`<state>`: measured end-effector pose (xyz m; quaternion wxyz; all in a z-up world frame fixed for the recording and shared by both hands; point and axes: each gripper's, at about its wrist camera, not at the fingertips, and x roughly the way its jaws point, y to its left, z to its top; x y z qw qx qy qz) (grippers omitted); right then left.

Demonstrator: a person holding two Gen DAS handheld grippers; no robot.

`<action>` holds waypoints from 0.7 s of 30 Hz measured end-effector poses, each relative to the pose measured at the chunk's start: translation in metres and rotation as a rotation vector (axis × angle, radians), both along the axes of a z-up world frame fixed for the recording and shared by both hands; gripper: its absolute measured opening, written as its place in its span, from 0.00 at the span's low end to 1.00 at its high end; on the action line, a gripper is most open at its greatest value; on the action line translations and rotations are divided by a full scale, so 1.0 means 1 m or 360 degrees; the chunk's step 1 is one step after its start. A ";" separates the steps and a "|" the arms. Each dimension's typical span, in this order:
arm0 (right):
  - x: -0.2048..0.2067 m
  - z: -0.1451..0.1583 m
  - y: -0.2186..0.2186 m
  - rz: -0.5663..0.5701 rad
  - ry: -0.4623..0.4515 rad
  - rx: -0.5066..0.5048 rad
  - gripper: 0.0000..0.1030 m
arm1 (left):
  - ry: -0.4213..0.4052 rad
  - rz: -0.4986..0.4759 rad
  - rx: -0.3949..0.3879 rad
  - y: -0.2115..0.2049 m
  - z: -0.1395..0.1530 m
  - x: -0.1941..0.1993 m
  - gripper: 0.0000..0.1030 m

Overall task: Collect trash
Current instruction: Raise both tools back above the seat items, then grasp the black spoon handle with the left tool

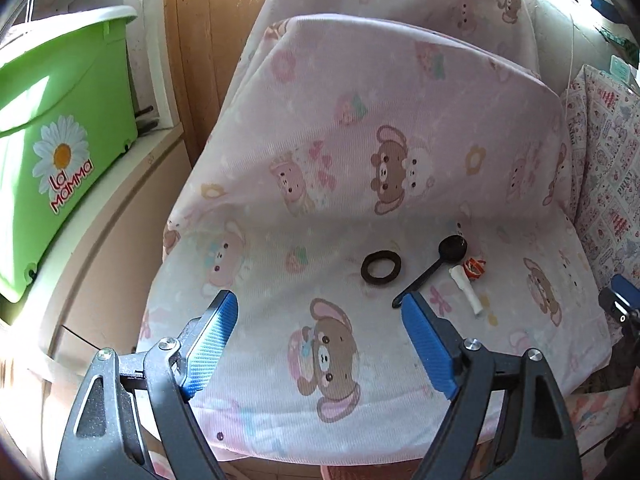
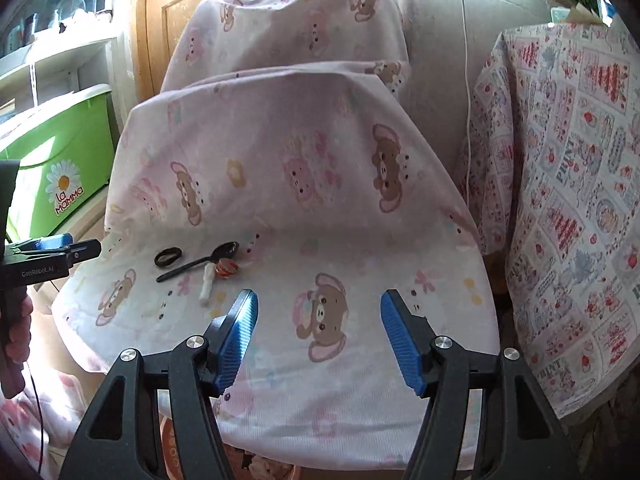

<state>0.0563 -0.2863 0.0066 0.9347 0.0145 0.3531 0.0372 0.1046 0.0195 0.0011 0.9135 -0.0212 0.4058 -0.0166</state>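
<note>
Covered chair seat (image 1: 256,360) | trash (image 1: 466,286) near right edge | both tongs apart, empty

Pink bear-print sheet (image 1: 360,152); black ring (image 1: 381,269); black spoon (image 1: 434,268); green bin (image 1: 60,120).

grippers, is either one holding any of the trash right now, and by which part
Nothing is held. The left gripper and right gripper both have open jaws with only cloth behind them. The ring, spoon, wrapper and white stick lie untouched.
</note>
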 end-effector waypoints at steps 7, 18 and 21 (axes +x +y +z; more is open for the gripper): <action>0.013 -0.008 -0.001 -0.0033 0.0007 -0.0025 0.64 | 0.0100 0.0011 -0.0018 -0.005 -0.025 0.014 0.80; 0.028 -0.018 0.018 0.0000 0.0051 -0.0052 0.70 | 0.0073 -0.0333 0.0058 -0.068 -0.051 0.028 0.71; 0.030 -0.017 0.018 0.0002 0.0056 -0.0017 0.70 | 0.0045 -0.0368 0.0040 -0.077 -0.055 0.035 0.61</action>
